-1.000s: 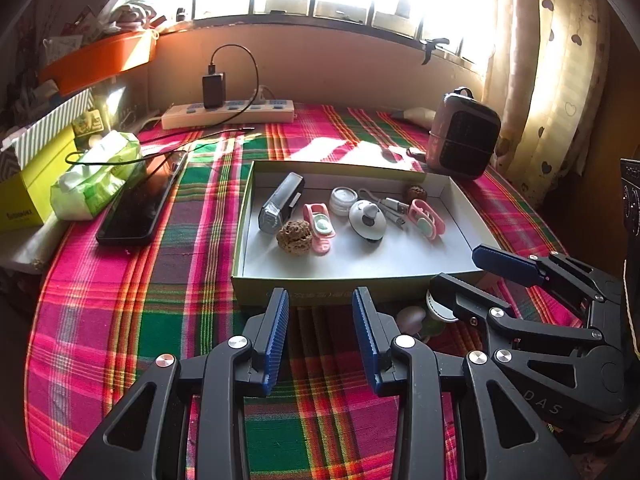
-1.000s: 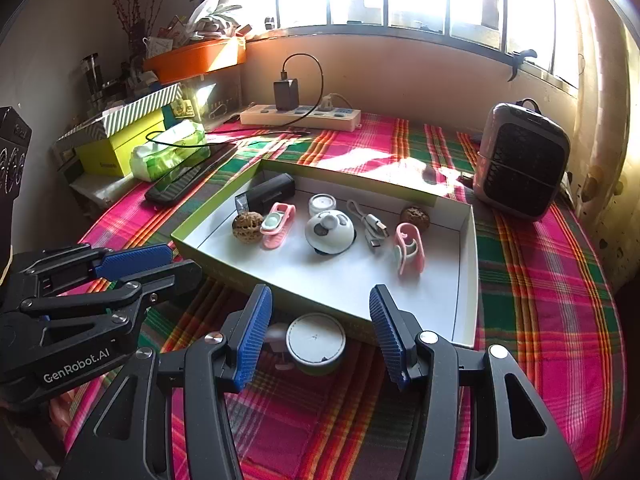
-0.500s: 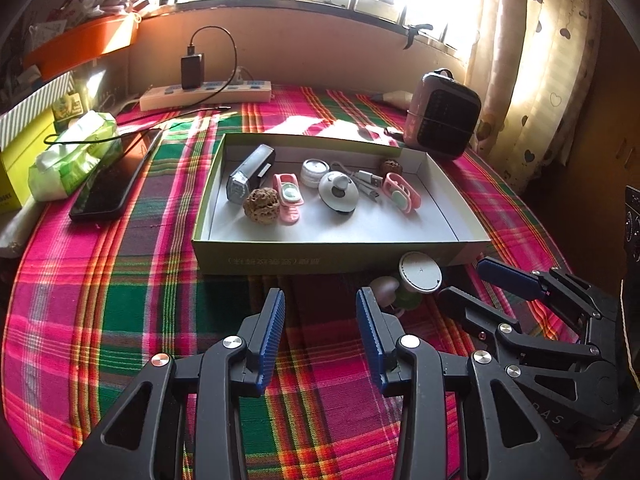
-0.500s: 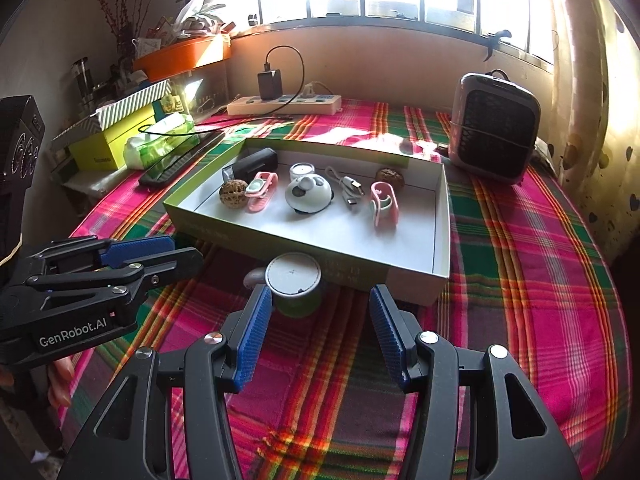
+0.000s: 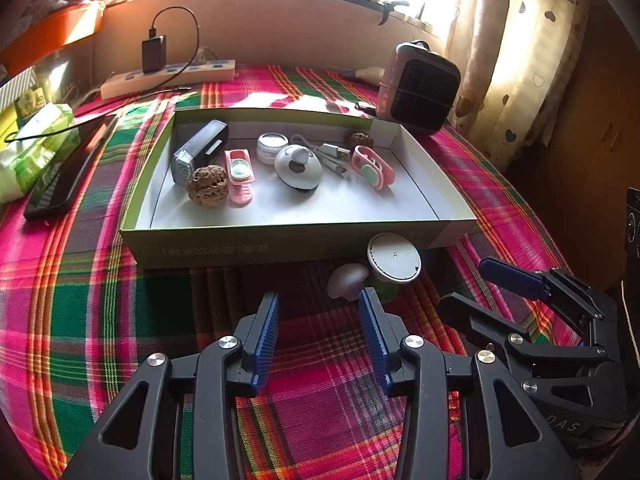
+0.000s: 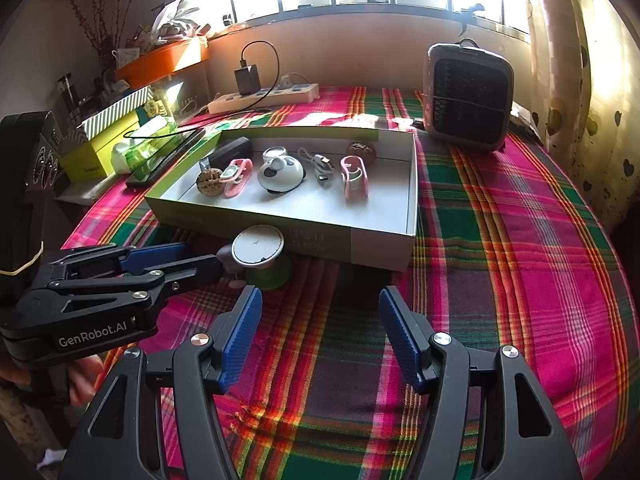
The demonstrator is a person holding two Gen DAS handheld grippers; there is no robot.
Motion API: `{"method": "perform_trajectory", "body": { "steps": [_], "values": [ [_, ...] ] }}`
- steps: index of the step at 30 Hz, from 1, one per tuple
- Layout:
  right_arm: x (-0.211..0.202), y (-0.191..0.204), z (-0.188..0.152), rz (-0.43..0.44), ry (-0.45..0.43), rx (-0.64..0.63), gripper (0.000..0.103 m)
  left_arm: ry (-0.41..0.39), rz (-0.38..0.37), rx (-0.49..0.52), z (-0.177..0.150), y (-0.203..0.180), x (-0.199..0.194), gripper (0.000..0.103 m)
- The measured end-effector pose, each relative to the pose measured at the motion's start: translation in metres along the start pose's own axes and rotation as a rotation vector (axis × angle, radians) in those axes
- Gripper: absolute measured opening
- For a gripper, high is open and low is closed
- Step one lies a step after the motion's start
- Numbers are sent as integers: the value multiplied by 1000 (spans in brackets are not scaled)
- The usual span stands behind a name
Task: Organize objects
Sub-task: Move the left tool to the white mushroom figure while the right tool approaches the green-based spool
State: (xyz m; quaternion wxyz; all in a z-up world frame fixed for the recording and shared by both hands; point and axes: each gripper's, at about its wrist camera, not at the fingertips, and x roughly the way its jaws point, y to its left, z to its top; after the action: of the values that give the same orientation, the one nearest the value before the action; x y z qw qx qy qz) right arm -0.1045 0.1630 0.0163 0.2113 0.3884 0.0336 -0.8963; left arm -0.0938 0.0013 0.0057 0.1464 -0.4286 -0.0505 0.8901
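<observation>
A shallow green box [image 5: 280, 245] [image 6: 380, 245] with a white inside holds a black device, walnuts, pink clips, a white round gadget [image 5: 298, 166], a small tin and a cable. In front of it on the plaid cloth stand a white-lidded green jar [image 5: 394, 258] [image 6: 258, 246] and a pale mushroom-shaped piece [image 5: 348, 278]. My left gripper [image 5: 320, 300] [image 6: 204, 258] hovers just short of them, jaws opening, nothing between them. My right gripper [image 6: 320, 296] [image 5: 464, 286] is to the jar's right, jaws also opening and empty.
A small fan heater [image 5: 420, 88] [image 6: 466, 92] stands behind the box on the right. A power strip [image 5: 168, 76] with a charger lies at the back. A phone [image 5: 60, 176] and a tissue pack [image 5: 32, 148] sit left of the box. Curtains hang at the right.
Both grippers have drawn back from the box, and their jaws have spread wider. The white-lidded jar, half hidden before, now shows fully in front of the box.
</observation>
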Motion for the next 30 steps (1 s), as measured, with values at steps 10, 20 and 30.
{"method": "perform_trajectory", "body": {
  "steps": [10,20,30],
  "values": [
    [2,-3,-1,2,7,11,62,11,6,42,8,-8,11,39],
    [4,-2,-2,4,20,3,62,15,18,55,11,-11,16,39],
    [7,0,-3,-9,39,2,62,8,-24,42,10,-10,14,20]
  ]
}}
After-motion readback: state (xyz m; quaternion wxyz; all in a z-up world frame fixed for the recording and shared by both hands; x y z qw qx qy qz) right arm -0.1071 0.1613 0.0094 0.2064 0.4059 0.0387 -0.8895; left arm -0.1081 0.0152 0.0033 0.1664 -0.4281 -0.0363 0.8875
